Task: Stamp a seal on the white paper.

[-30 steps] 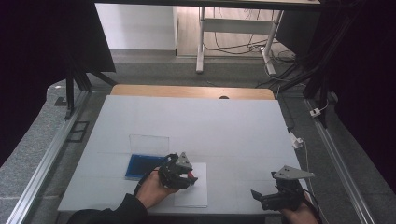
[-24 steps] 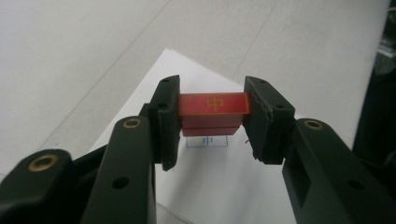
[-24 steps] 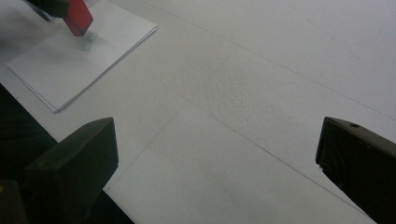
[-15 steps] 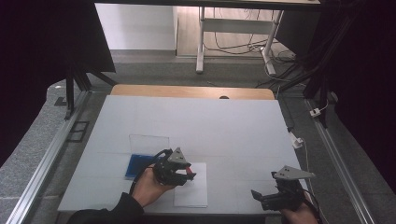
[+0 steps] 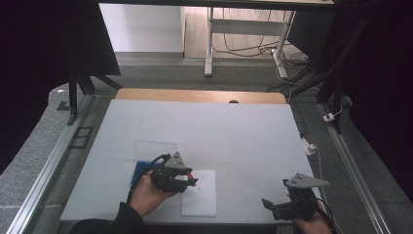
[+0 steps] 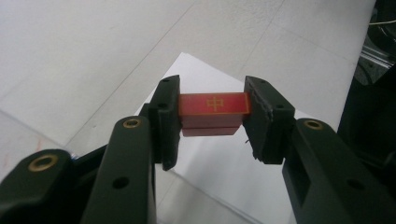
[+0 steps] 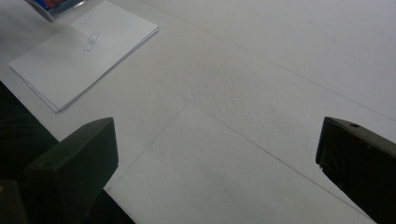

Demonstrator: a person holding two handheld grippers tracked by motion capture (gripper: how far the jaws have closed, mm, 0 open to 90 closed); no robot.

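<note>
My left gripper [image 6: 212,119] is shut on a small red block [image 6: 214,106] with a gold mark on its top face, held a little above a white sheet of paper [image 6: 219,172]. In the high view that left gripper [image 5: 191,179] hovers over the left edge of the paper [image 5: 200,197], with the red block [image 5: 189,175] at its tip. My right gripper [image 5: 267,204] rests near the table's front right edge. Its jaws stand wide apart in the right gripper view [image 7: 217,154], with bare table between them. The paper [image 7: 81,53] bears a small printed rectangle [image 7: 91,42].
A clear plastic lid [image 5: 155,148] and a blue tray [image 5: 141,171] lie just left of the paper. The white table top [image 5: 204,131] stretches far beyond them. Metal rails [image 5: 44,170] run along both sides, and cables [image 5: 316,146] trail at the right.
My left gripper has moved right and upward from the blue tray to over the paper's edge, carrying the red block. The right gripper has stayed put.
</note>
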